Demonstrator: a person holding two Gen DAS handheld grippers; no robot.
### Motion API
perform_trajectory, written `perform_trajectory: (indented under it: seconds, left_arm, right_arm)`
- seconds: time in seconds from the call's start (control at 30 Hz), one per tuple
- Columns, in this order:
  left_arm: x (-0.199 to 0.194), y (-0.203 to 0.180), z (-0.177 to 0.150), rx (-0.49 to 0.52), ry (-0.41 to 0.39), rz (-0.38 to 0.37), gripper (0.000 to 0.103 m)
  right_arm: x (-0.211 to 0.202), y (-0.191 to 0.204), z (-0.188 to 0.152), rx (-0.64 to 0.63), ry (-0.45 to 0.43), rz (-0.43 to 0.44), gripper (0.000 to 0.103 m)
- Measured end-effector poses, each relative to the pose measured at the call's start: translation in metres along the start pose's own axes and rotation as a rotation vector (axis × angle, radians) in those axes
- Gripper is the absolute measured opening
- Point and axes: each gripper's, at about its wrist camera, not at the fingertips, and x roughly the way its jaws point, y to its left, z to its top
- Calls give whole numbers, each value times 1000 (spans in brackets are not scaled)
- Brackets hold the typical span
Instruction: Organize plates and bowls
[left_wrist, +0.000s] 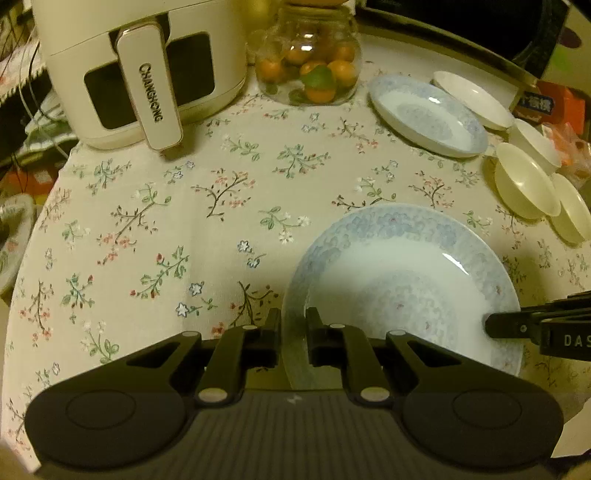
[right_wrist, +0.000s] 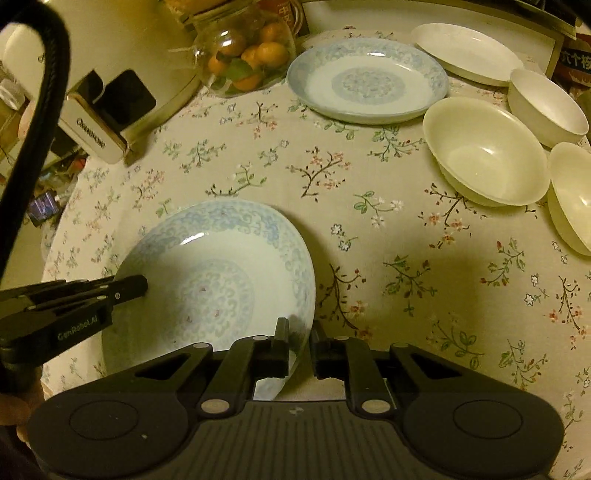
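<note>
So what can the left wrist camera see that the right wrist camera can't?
Only the left wrist view shows the air fryer's whole front with its window and handle. Only the right wrist view shows a black cable and a person's hand. Both show the near blue plate gripped at its rim by the left gripper and right gripper, plus the far blue plate, cream bowls and fruit jar.

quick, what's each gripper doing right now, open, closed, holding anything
Left gripper: closed on the left rim of the near blue-patterned plate.
Right gripper: closed on the right rim of the same plate.
</note>
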Motion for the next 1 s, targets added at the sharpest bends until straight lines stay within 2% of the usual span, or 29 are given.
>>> perform_trajectory:
  seconds: [0.4,1.0]
  left_arm:
    - [0,-1,2,11,-7,11,12]
    - [1,-9,3,52,-16,69,13]
  right_arm:
    - [5,-1,-2,4,17,-2,13]
    - [6,0,-3,5,14,-12,14]
